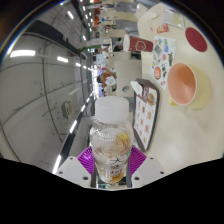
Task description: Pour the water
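A: Bottle (110, 148) first: where is it in your view?

B: Right between your fingers (110, 172), a clear plastic bottle with a white cap, water showing through the lower part. The view is tilted hard, so the room leans.

A: And the fingers, how do they stand?

B: You have them pinching the bottle; the purple pad (86, 157) presses its left side and the other pad hugs its right side.

A: What do you see from left to right?

B: To your left a pale wall with long light streaks. Beyond the bottle cap, a patterned box (146, 112) just to the right of it. Further right, the white tabletop (190, 150) carries a peach-coloured cup (183, 84), well apart from the bottle, and past it a card with a dark red round mark (196, 39)
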